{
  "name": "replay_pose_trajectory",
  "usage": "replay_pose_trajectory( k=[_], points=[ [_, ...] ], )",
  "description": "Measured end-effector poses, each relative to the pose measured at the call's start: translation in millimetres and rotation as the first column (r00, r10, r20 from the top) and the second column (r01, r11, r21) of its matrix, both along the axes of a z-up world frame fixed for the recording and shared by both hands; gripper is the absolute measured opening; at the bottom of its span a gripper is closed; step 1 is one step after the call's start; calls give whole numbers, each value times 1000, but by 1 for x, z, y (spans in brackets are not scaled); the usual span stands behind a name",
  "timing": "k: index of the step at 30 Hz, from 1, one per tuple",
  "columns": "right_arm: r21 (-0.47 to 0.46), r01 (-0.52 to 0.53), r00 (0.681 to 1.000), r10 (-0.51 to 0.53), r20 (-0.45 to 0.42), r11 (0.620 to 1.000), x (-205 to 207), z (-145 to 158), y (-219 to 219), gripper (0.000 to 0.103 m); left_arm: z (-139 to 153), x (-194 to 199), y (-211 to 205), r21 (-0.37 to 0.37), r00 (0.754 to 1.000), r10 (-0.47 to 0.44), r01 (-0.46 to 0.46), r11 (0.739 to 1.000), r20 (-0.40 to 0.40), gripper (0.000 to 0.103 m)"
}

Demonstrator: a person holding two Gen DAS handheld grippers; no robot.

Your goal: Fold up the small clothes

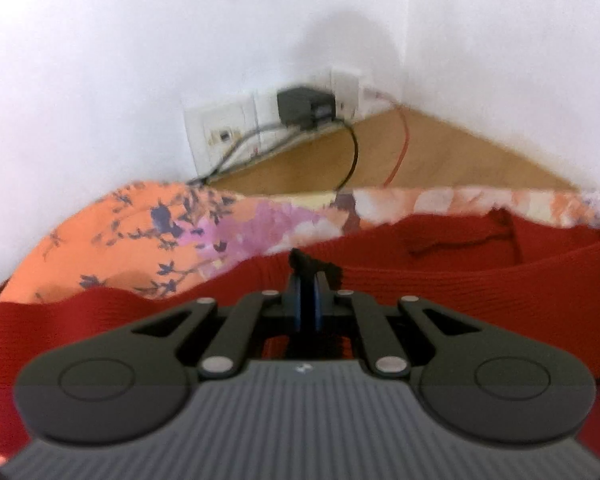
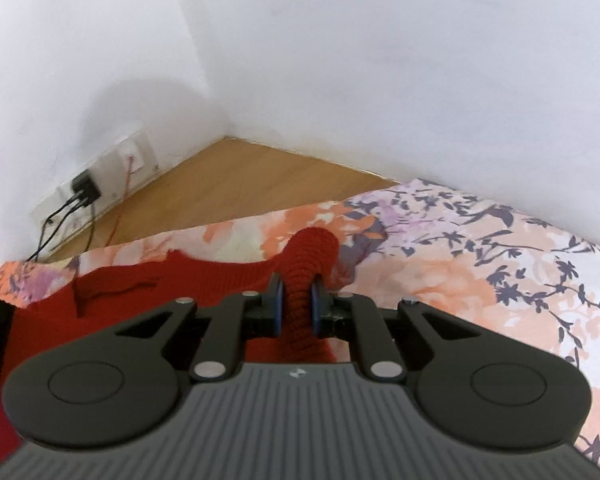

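Red ribbed knit garment (image 2: 228, 280): right gripper (image 2: 296, 300) pinches a bunched fold; left gripper (image 1: 310, 280) clamps its edge over floral bedsheet (image 2: 480, 264).

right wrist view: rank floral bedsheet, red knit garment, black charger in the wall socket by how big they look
1. floral bedsheet
2. red knit garment, partly hidden behind the right gripper
3. black charger, tiny, but farthest away, so its real size is unsure

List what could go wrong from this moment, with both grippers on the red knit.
The right gripper pinches only a bunched ridge of the red knit garment, so it may slip or fold crooked. The left gripper shows only dark fibres at its tips; its hold looks thin. The floral sheet could drag along.
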State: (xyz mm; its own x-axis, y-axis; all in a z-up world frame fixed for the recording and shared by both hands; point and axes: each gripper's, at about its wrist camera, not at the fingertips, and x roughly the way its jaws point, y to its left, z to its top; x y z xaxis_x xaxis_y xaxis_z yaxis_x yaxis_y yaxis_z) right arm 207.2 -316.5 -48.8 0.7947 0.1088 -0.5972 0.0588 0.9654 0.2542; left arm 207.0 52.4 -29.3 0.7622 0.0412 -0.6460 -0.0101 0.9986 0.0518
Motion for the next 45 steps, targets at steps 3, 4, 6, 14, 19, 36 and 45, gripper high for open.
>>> replay_pose_trajectory(
  k=[3, 4, 6, 14, 19, 36, 45],
  points=[
    [-21, 2, 998, -4, -57, 1000, 7, -14, 1, 15, -20, 12, -3, 29, 998, 10, -8, 1000, -65, 8],
    [-29, 1, 997, -3, -74, 1000, 9, -18, 2, 15, -23, 12, -4, 45, 998, 15, -12, 999, -61, 10],
    [-34, -2, 997, -1, -78, 999, 9, -21, 1, 19, -23, 13, -6, 59, 998, 18, -14, 998, -57, 11],
    [-55, 19, 993, -25, -112, 998, 10, -21, 0, 66, -14, 5, -9, 115, 995, 64, -56, 992, -71, 46],
    [-61, 30, 993, -37, -116, 998, 3, -10, 6, 72, -7, -7, -1, 108, 990, 113, -103, 989, -87, 47],
    [-44, 15, 993, -20, -115, 999, -39, 35, 41, 83, 30, -56, 50, 88, 975, 206, -199, 976, -79, 47],
    [-23, -53, 992, 50, -119, 998, -57, 54, 73, 83, 42, -84, 84, 75, 961, 267, -262, 962, -73, 47]
  ],
)
